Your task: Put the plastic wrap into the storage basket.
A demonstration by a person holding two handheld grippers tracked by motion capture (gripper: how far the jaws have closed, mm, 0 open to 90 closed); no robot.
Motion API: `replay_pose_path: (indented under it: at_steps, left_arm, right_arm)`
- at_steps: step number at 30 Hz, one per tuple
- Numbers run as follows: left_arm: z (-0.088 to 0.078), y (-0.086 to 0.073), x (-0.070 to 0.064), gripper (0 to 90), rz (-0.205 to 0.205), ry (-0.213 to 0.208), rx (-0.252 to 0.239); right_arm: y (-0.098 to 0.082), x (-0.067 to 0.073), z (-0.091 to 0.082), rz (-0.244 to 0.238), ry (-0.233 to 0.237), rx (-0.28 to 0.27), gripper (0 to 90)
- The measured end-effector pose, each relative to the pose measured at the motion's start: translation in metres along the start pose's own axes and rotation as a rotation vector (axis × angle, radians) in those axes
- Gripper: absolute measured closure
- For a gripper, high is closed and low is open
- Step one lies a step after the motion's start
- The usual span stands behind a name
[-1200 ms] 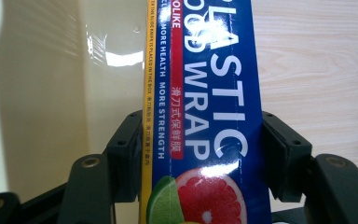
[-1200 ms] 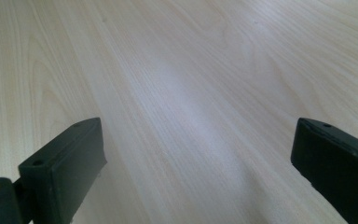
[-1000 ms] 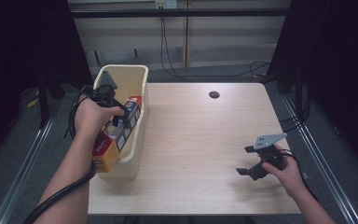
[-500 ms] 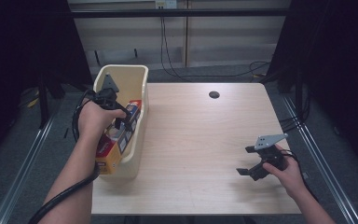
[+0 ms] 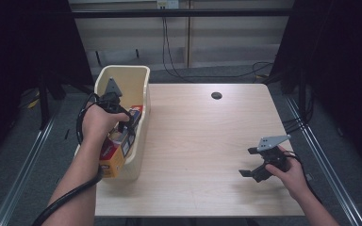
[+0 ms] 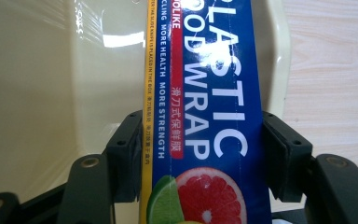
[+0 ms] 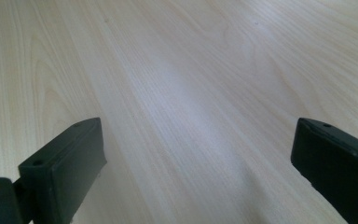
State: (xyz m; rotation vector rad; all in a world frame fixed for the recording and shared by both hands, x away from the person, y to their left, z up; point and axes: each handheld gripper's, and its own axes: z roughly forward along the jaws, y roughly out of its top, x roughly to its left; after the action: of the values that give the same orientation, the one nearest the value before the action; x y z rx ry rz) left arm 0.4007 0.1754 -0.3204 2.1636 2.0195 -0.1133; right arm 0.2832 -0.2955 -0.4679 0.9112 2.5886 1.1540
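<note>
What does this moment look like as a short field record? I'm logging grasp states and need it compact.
held item: plastic wrap box, blue with grapefruit picture
left gripper: shut on the box, fingers pressing both sides
box location: inside the cream bin at the table's left edge
other bin contents: yellow-red carton
right gripper: open, nothing between its fingers, over bare wooden table
</note>
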Motion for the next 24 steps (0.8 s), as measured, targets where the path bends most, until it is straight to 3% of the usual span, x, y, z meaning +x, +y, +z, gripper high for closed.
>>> replay_pose_path:
  at_steps: [18,24]
  left_arm:
    - [0.0078,0.0025,-0.0009,39.9,-0.02,0.018,0.0]
    - [0.009,0.004,0.0012,39.8,-0.018,0.013,0.023]
  right_arm:
    - [0.0001,0.0004,-0.0001,0.0,0.001,0.002,2.4]
    - [0.0001,0.0003,0.0003,-0.001,-0.001,0.003,2.4]
